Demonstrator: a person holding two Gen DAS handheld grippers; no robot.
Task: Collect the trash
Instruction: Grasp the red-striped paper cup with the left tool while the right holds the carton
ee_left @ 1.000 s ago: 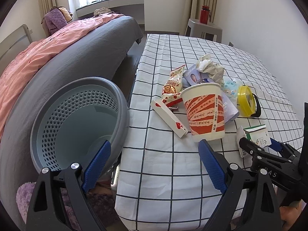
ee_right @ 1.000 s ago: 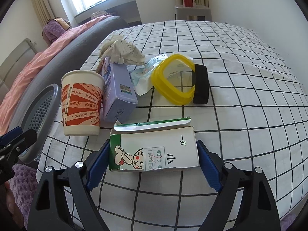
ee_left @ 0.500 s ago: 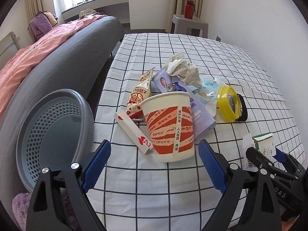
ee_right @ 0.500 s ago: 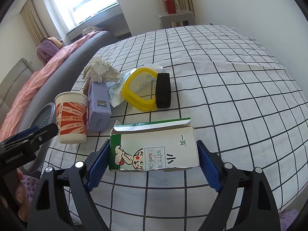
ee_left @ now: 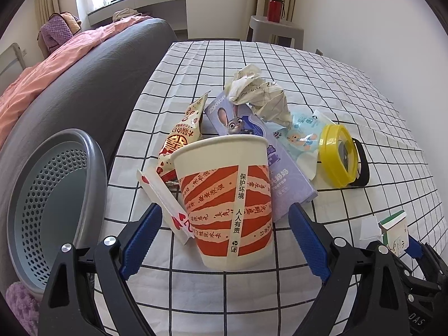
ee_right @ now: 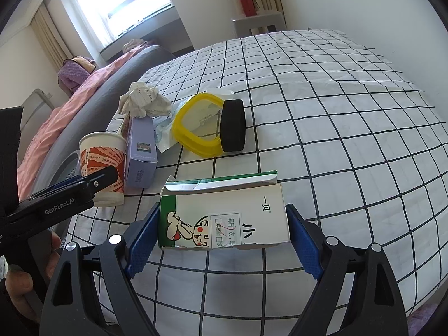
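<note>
Closer now, left tool gapes around paper cup; right tool clamps milk carton.

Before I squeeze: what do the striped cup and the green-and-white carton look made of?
Striped cup: looks like matte paper, with a rolled rim and a printed vertical seam; probably crushes easily. Green-and-white carton: thin printed cardboard with a slight sheen, its top flap torn open with a silvery lining showing; the right gripper jaws already sit against its ends.

Bedroom, pink bedding, curtained window
</note>
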